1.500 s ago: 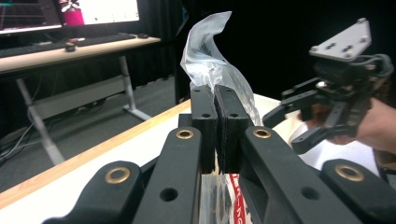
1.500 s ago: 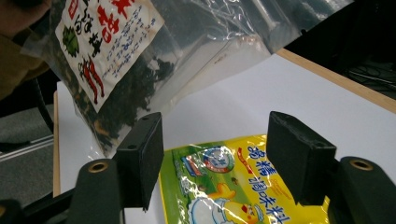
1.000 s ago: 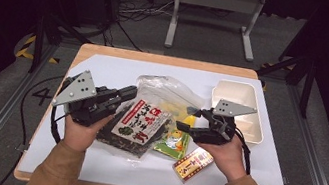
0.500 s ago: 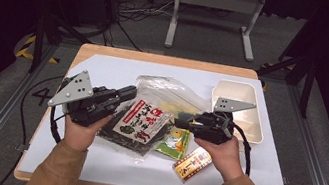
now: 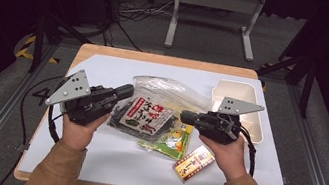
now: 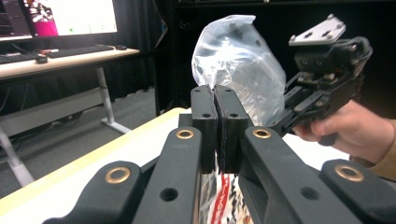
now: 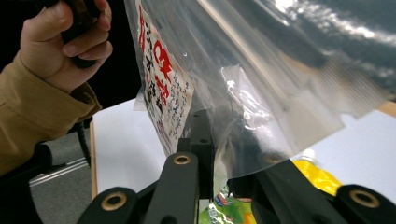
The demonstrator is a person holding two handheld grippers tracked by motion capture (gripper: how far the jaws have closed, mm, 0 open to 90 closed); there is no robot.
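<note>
A clear plastic bag (image 5: 173,90) lies crumpled at the table's middle, with a dark seaweed packet (image 5: 141,114) bearing a red and white label at its mouth. My left gripper (image 5: 127,90) is shut on the bag's left edge. In the left gripper view the film (image 6: 238,60) rises just behind the closed pair (image 6: 215,93). My right gripper (image 5: 184,116) has just been closing on the bag's right edge. In the right gripper view the film (image 7: 261,93) drapes over its jaws (image 7: 215,126), and the packet's label (image 7: 161,79) hangs beyond.
A green and yellow pouch (image 5: 170,140) lies under the bag's near side. A small red and yellow box (image 5: 193,163) sits in front of my right hand. An off-white tub (image 5: 238,92) stands at the right, behind the right gripper. White mat (image 5: 105,159) covers the tabletop.
The right gripper's jaws have drawn together on the bag's edge, with little shift of the hand. The left gripper has stayed put, still shut.
</note>
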